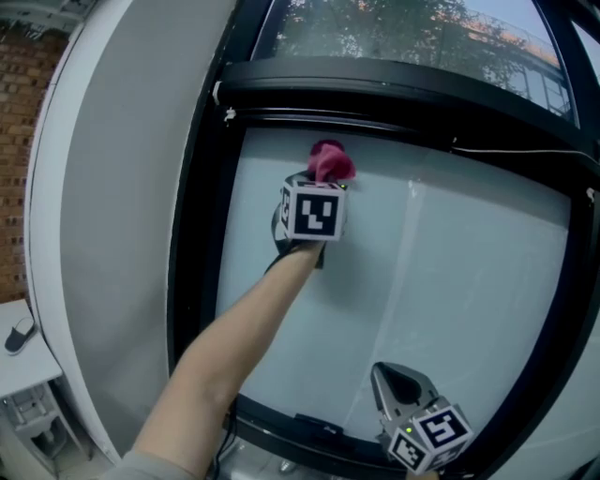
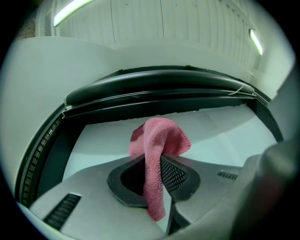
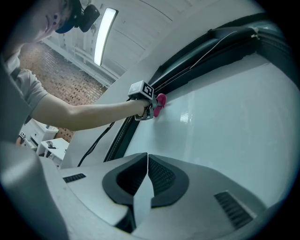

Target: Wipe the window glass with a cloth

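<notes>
Lowest and closest to the head camera, the right gripper (image 1: pixel 401 382) hangs near the bottom edge of the window. Its jaws are pressed together with nothing between them, so it takes no part in the wiping. Whether it touches the pane I cannot tell.

Further up, a bare forearm (image 1: pixel 246 323) reaches to the left gripper (image 1: pixel 323 180), which is clamped on a pink cloth (image 2: pixel 157 140). One folded end of the cloth stands out beyond the jaws and the other end hangs down behind them. The bunched end lies against the window glass (image 1: pixel 459 281), in the upper left part of the pane, just below the top bar of the black frame (image 1: pixel 394 94).

Beyond the frame, trees (image 1: pixel 375 28) show through an upper pane.

The wiping seems to be under way at the top of the pane. No streaks or dirt are visible, so the pictures do not show how much is already cleaned. By my judgement the middle, the right side and the lower part remain to be done.
</notes>
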`<act>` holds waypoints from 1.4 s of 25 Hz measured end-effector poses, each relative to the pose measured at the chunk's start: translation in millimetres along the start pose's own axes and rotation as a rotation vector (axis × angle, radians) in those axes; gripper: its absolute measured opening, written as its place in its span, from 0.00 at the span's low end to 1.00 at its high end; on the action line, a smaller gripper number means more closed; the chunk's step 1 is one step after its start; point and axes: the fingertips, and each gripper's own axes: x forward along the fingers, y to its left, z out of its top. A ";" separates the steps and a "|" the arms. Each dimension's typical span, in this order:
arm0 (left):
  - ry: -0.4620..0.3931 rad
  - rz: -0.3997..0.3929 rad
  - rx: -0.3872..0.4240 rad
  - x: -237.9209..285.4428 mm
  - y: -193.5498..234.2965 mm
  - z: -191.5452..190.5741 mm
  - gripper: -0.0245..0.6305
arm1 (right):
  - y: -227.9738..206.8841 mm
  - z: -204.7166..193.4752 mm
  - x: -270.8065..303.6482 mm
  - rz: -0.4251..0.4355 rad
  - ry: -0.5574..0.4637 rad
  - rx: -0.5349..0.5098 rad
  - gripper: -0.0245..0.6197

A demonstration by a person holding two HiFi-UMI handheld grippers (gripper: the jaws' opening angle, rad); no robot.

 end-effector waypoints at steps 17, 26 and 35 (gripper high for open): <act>-0.172 -0.190 0.010 -6.3 -165.0 43.5 0.14 | -48.7 -4.2 -83.9 -0.135 0.025 -0.005 0.05; -0.212 -0.293 -0.009 -11.6 -246.4 52.0 0.14 | -76.6 -11.1 -126.6 -0.217 0.043 0.004 0.05; -0.238 -0.416 -0.071 -19.0 -335.3 61.8 0.14 | -106.7 -22.7 -178.5 -0.330 0.083 -0.003 0.05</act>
